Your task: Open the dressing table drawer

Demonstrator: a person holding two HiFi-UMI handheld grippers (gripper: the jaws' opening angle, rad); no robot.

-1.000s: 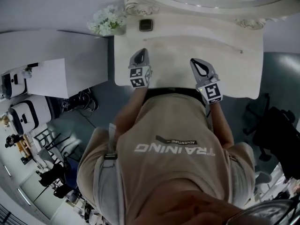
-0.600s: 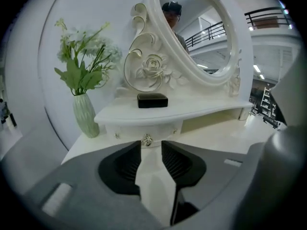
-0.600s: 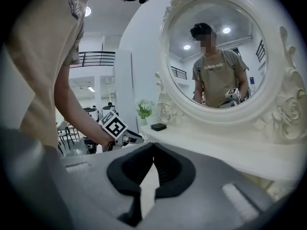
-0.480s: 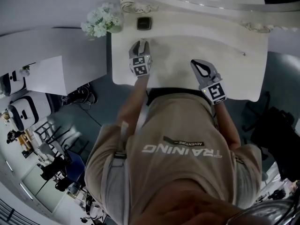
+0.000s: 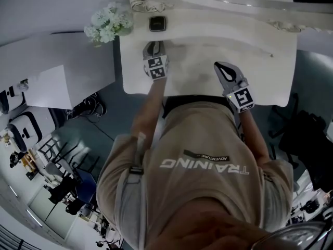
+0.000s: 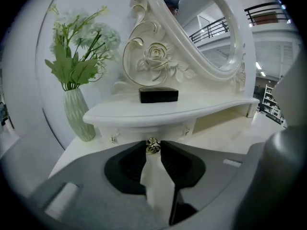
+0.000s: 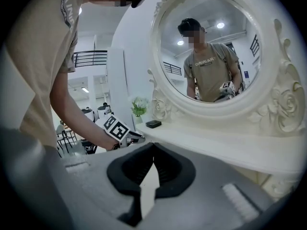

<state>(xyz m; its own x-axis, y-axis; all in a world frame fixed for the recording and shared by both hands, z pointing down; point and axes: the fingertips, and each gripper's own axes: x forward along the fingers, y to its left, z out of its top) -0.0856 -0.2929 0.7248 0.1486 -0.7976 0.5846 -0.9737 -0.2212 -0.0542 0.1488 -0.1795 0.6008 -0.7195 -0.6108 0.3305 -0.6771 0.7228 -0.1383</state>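
Note:
The white dressing table (image 5: pixel 250 82) fills the top of the head view. Under its raised shelf (image 6: pixel 158 110) sits a small drawer front (image 6: pixel 144 131) with a gold knob (image 6: pixel 153 147). My left gripper (image 6: pixel 153 144) reaches low across the tabletop to that drawer. Its jaws are closing, and the tips touch the knob on both sides. From above, the left gripper (image 5: pixel 154 50) lies at the table's back left. My right gripper (image 5: pixel 227 73) hovers over the front right of the tabletop. The right gripper (image 7: pixel 153 146) is shut, with nothing between its jaws.
A black box (image 5: pixel 157 23) rests on the shelf, with a green vase of white flowers (image 6: pixel 79 114) to its left. The oval mirror (image 7: pixel 211 47) in a carved frame rises behind. Two more small knobs (image 6: pixel 113 139) flank the drawer. An office chair (image 5: pixel 302 139) stands at the right.
My left gripper has moved away from the table's front edge to the back left, down toward the shelf. The right gripper has hardly shifted.

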